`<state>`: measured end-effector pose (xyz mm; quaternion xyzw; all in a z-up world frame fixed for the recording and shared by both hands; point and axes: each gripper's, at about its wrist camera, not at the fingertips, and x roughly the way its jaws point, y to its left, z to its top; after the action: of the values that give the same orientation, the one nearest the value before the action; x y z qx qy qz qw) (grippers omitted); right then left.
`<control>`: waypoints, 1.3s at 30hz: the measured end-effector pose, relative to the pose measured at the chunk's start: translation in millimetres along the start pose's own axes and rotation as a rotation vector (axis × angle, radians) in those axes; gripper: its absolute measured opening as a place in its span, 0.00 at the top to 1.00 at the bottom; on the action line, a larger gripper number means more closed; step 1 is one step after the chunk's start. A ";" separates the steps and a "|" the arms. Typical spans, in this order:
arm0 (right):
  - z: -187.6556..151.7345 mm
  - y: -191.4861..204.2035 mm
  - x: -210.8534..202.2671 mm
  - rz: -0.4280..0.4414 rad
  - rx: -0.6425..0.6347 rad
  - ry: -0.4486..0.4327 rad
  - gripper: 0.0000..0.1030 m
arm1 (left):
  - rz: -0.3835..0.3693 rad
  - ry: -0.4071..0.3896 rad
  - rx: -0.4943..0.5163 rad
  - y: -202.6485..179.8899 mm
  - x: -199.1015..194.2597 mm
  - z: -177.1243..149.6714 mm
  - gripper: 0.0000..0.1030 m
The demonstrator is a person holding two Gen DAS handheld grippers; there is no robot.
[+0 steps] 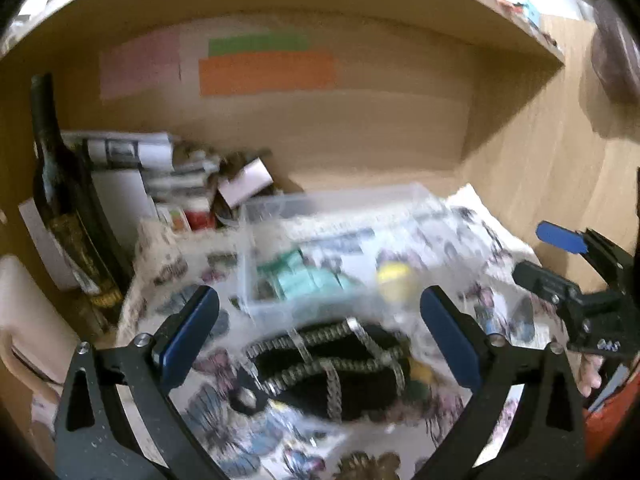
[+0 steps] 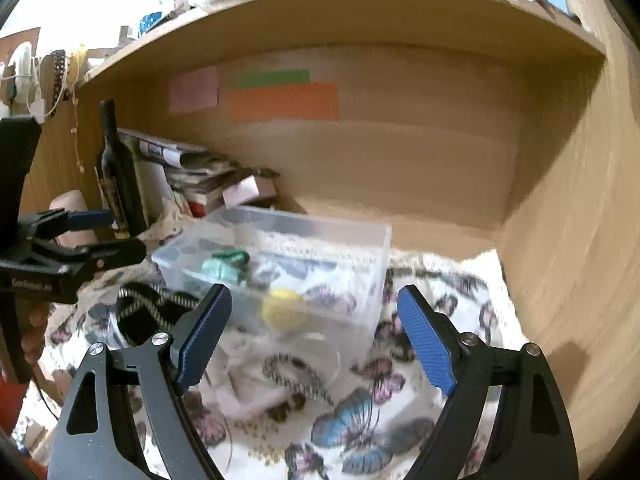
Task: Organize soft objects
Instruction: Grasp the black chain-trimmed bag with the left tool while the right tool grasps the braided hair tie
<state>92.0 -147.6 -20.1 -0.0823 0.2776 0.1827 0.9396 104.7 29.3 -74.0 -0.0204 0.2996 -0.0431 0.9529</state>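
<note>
A clear plastic bin (image 1: pixel 332 216) (image 2: pixel 360 240) stands on a butterfly-print cloth (image 1: pixel 192 276) (image 2: pixel 360 412). Inside it lie a yellow soft ball (image 1: pixel 394 280) (image 2: pixel 282 310) and a green soft item (image 1: pixel 304 276) (image 2: pixel 226 266). A black bag with a chain strap (image 1: pixel 328 368) (image 2: pixel 148 312) lies on the cloth in front of the bin. My left gripper (image 1: pixel 320 320) is open and empty just above the bag. My right gripper (image 2: pixel 316 332) is open and empty in front of the bin; it also shows in the left wrist view (image 1: pixel 560 256).
A dark wine bottle (image 1: pixel 60 184) (image 2: pixel 118 176) stands at the left beside stacked papers and boxes (image 1: pixel 168 168) (image 2: pixel 200 176). Wooden walls enclose the back (image 1: pixel 360 128) and right side (image 2: pixel 568 240). Coloured paper notes (image 2: pixel 280 96) stick to the back wall.
</note>
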 end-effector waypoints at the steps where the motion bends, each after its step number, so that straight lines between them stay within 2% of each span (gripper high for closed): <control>1: -5.4 -2.2 2.0 0.007 0.019 0.020 0.19 | -0.004 0.013 0.003 -3.4 0.7 -6.2 0.01; 8: -36.5 -11.4 17.8 0.037 0.104 0.132 0.20 | -0.009 0.087 0.015 -10.8 11.7 -41.5 0.01; 11: -44.0 -14.0 25.3 0.055 0.126 0.167 0.26 | -0.011 0.101 0.014 -12.4 16.5 -51.2 0.01; 14: -46.6 -14.6 32.0 0.068 0.135 0.188 0.36 | 0.017 0.098 0.036 -17.2 21.1 -55.9 0.01; 19: -46.6 -15.9 39.9 0.082 0.147 0.204 0.58 | 0.029 0.077 0.073 -22.4 22.3 -53.5 0.01; 24: -45.0 -17.0 41.8 0.094 0.151 0.198 0.79 | 0.018 0.058 0.049 -14.3 23.1 -43.9 0.01; 28: -42.5 -16.9 43.2 0.076 0.137 0.187 0.88 | 0.012 0.056 0.039 -8.1 26.8 -37.8 0.13; 32: -40.5 -16.3 47.3 0.065 0.120 0.191 0.89 | -0.009 0.053 0.021 -5.5 30.0 -32.7 0.23; 35: -40.0 -13.0 49.6 0.063 0.089 0.205 0.88 | -0.030 0.060 0.005 -2.7 34.2 -29.9 0.38; 37: -40.0 -10.9 51.5 0.049 0.075 0.216 0.88 | -0.053 0.074 -0.012 -0.4 38.3 -28.2 0.52; 38: -39.8 -11.1 52.7 0.045 0.072 0.223 0.86 | -0.063 0.080 -0.019 0.5 40.0 -27.5 0.55; 39: -39.5 -11.9 53.6 0.042 0.071 0.224 0.84 | -0.086 0.089 -0.030 2.6 42.8 -26.6 0.65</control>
<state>118.9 -152.7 -81.9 -0.0632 0.3885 0.1822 0.9010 124.6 27.6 -120.4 -0.0458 0.3410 -0.0804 0.9355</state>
